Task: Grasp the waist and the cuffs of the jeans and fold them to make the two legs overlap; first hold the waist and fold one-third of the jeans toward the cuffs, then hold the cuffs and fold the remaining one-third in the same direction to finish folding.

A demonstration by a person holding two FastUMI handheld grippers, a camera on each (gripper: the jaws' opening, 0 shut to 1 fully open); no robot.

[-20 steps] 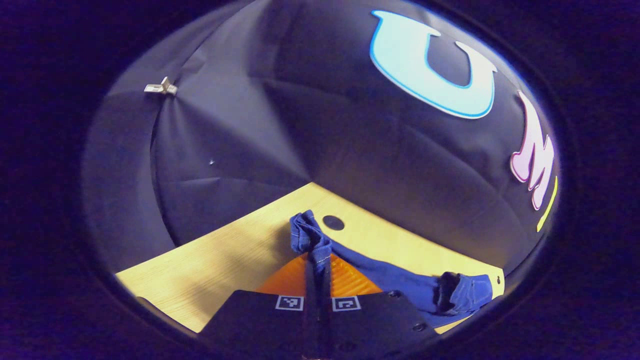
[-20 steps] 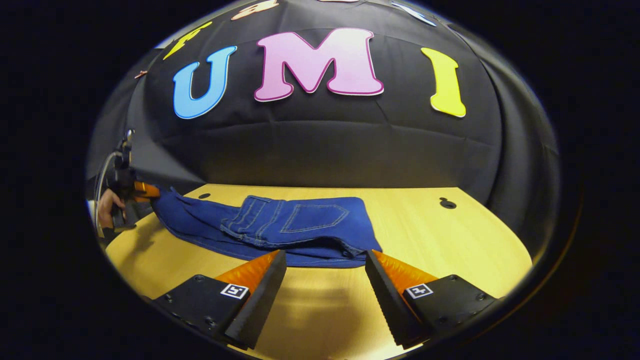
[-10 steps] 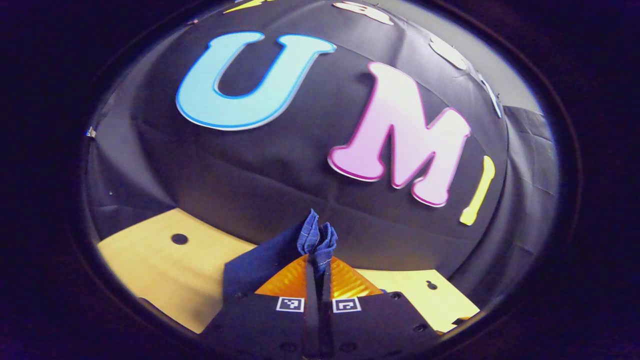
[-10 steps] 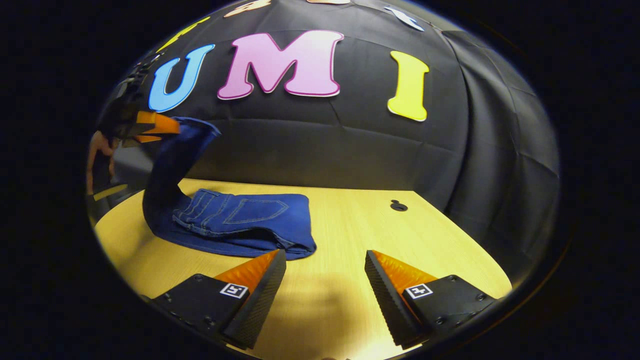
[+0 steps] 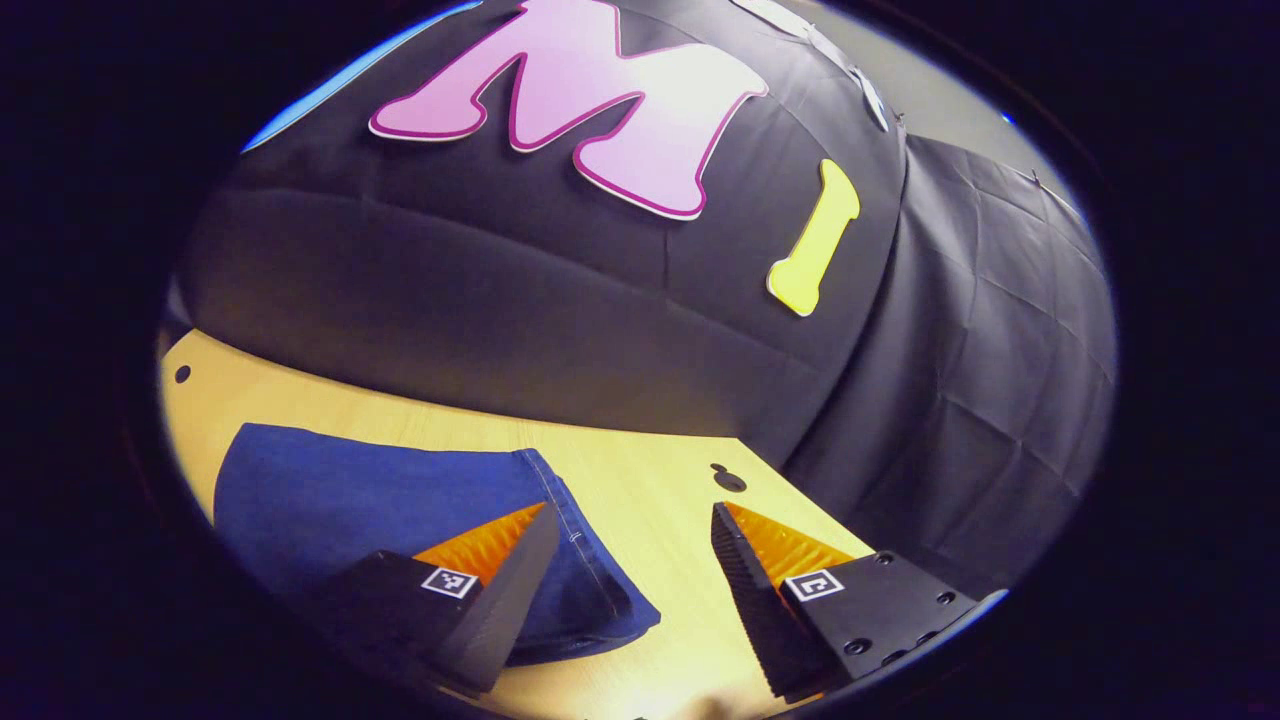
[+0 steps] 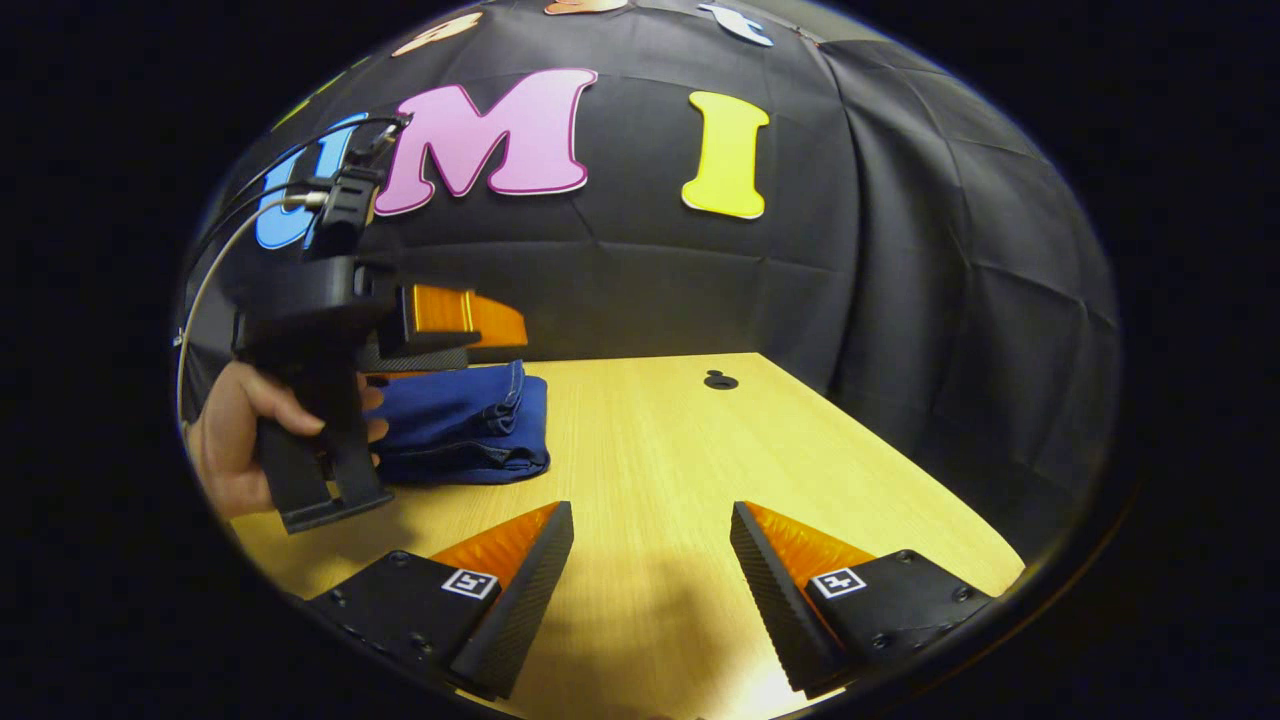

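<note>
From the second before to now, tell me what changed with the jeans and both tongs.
The left tongs carried the cuffs up and over the folded waist part, then let go and now stand open above the jeans, which lie in a compact stack on the table. The right tongs stayed open, holding nothing.

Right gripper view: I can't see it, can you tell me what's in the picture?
Folded blue jeans lie in a stack on a wooden table. A person's hand holds the left gripper just above the jeans. Close to the camera, the right gripper hangs over bare table, its fingers spread wide with nothing between them.
</note>
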